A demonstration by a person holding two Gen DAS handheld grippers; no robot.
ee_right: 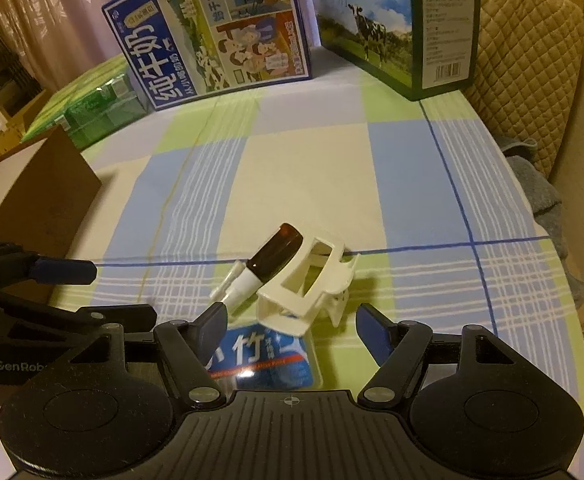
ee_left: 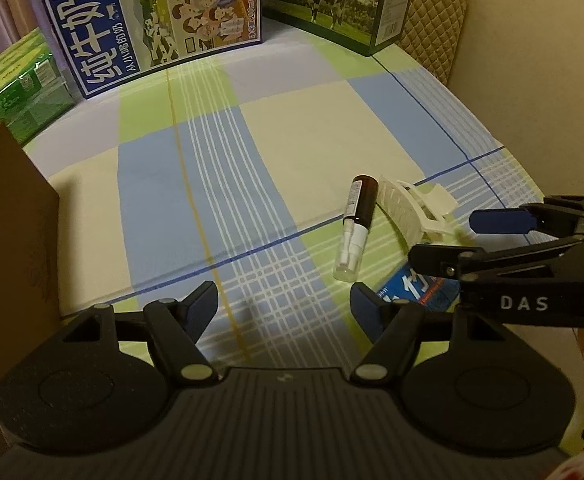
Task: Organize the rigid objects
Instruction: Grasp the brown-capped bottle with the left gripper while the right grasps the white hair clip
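While lying flat, spray bottle (ee_left: 355,224) points its nozzle toward camera.

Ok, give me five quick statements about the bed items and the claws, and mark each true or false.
1. The spray bottle lies on its side. True.
2. The white clip sits far from the bottle. False: they lie side by side, apparently touching.
3. Both claws are open and empty: left claw, right claw. True.
4. The blue packet stands upright. False: it lies flat.
5. Two milk cartons stand at the back. True.
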